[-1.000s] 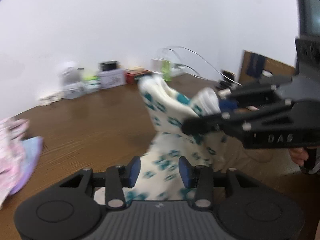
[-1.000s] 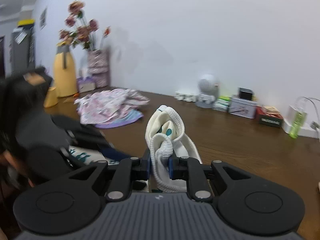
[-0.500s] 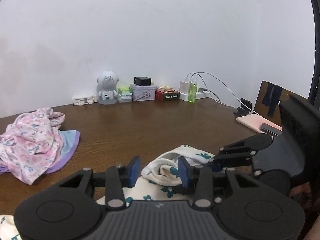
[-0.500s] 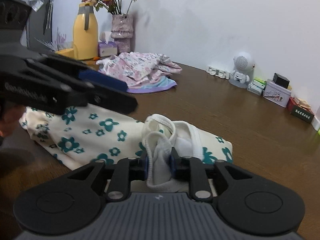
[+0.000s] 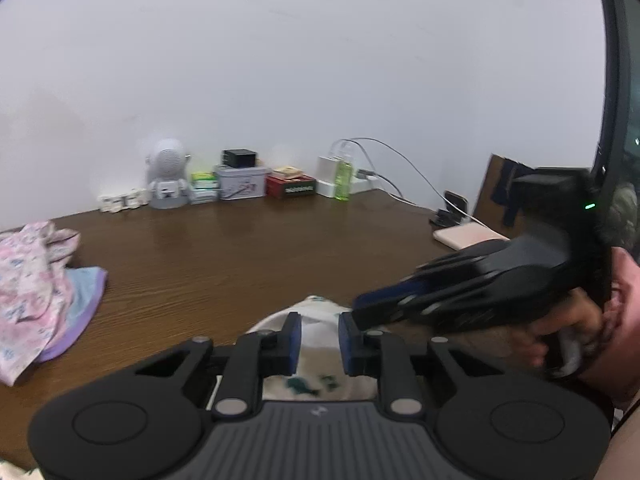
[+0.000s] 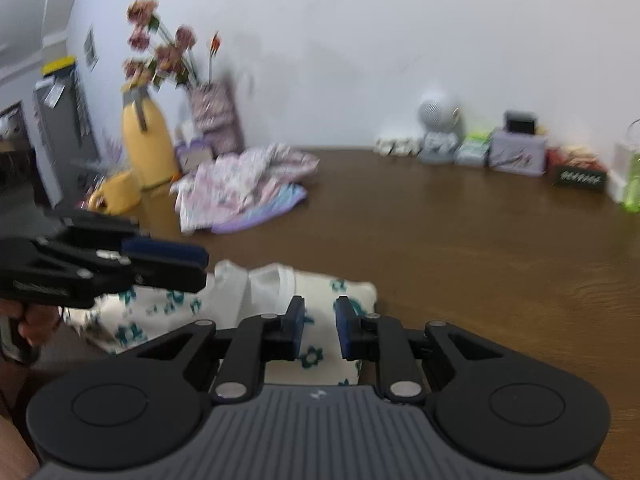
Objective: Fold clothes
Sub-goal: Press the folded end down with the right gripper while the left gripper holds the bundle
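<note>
The floral garment (image 6: 224, 312) lies folded on the bench (image 6: 460, 248) at 6 o'clock, beneath both claws. The left claw (image 5: 319, 340) and right claw (image 6: 319, 330) each stand slightly apart and are closing, pads clear of the cloth below them. A pink clothes pile (image 6: 244, 188) sits at 10 o'clock.

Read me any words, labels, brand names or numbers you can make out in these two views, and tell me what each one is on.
None can be read.
red box: white lettering on the front, too small and blurred.
grey tin: printed design, no legible words.
left gripper: pale label on its side, smeared by motion.
Wrist camera housing: a small logo mark, not a word.
</note>
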The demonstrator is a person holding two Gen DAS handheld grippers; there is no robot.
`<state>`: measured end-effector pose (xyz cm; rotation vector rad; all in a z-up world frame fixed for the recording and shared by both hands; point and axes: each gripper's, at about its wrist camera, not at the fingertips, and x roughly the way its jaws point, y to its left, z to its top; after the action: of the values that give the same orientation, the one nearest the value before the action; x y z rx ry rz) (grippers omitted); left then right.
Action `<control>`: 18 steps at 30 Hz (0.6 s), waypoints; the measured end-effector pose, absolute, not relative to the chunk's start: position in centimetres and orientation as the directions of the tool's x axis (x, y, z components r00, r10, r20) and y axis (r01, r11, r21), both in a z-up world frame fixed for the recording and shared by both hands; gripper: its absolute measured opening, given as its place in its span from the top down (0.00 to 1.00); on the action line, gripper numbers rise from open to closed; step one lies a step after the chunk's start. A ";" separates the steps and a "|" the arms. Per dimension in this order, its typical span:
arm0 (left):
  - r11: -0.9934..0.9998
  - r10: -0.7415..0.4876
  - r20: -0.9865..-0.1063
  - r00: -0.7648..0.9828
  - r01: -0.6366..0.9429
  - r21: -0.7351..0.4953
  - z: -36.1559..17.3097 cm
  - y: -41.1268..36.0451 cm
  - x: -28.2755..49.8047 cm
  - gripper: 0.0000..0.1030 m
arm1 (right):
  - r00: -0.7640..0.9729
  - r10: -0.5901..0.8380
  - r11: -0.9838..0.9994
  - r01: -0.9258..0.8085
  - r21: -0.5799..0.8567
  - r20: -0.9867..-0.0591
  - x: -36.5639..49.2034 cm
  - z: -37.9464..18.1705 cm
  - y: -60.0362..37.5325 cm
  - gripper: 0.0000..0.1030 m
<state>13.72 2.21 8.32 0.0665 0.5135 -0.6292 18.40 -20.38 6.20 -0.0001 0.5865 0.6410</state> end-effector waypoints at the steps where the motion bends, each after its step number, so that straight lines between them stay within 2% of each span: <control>1: 0.804 -0.547 -0.485 0.682 0.590 -0.077 8.4 1.6 13.6 0.82 | 0.632 0.568 0.799 -0.578 0.168 -0.527 18.8 5.7 -20.1 0.83; 6: 0.791 -0.427 -0.581 0.693 0.598 0.132 7.2 -1.6 13.2 0.83 | 0.605 0.574 0.771 -0.626 0.116 -0.552 19.0 4.6 -18.3 0.83; 8: 0.790 -0.379 -0.617 0.689 0.588 0.171 6.2 -1.9 13.2 0.84 | 0.605 0.571 0.769 -0.630 0.104 -0.555 19.0 4.1 -17.8 0.83; 18: 0.848 -0.340 -0.642 0.687 0.520 0.107 5.6 0.8 13.2 0.81 | 0.621 0.571 0.757 -0.651 0.052 -0.537 18.4 3.6 -17.6 0.83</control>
<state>13.25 0.75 5.64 0.2922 0.6540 -0.4891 18.36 -17.60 3.59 -0.1527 0.5615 0.7049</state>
